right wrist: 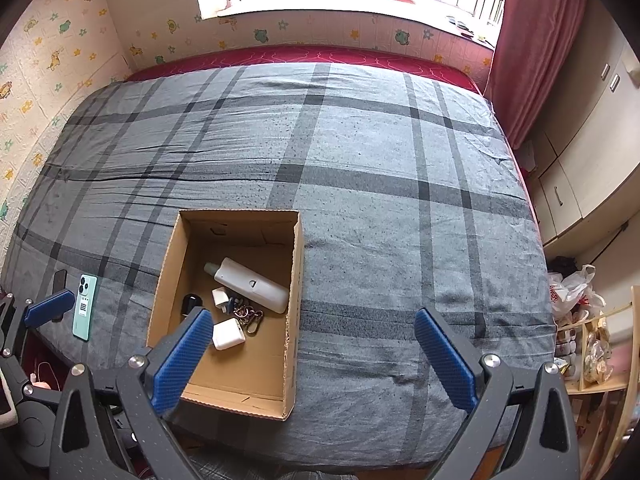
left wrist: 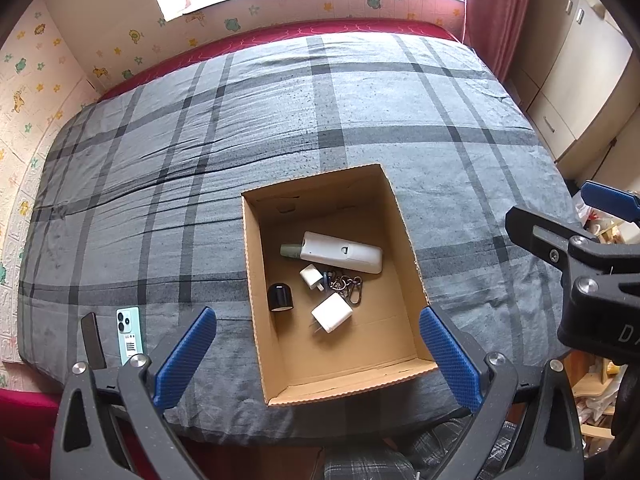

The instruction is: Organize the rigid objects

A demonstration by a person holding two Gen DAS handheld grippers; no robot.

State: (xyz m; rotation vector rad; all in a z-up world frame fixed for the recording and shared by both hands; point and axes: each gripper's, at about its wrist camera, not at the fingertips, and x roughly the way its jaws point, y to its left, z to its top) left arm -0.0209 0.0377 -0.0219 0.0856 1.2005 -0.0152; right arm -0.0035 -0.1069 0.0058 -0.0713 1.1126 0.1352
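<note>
On the bed, left of the box (left wrist: 256,276), lies a green phone (left wrist: 130,334). Both the left gripper (left wrist: 316,354) and right gripper (right wrist: 314,354) hang wide open, holding nothing. Maybe grab the phone next, by its long sides, gently.

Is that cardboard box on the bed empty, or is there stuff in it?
Not empty. The cardboard box holds a white device, two white chargers, a black cap and keys.

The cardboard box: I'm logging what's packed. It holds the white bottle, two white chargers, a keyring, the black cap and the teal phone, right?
Not quite. The teal phone lies on the bedspread outside the cardboard box, as the left wrist view shows. The white bottle, two white chargers, keyring and black cap are inside.
</note>
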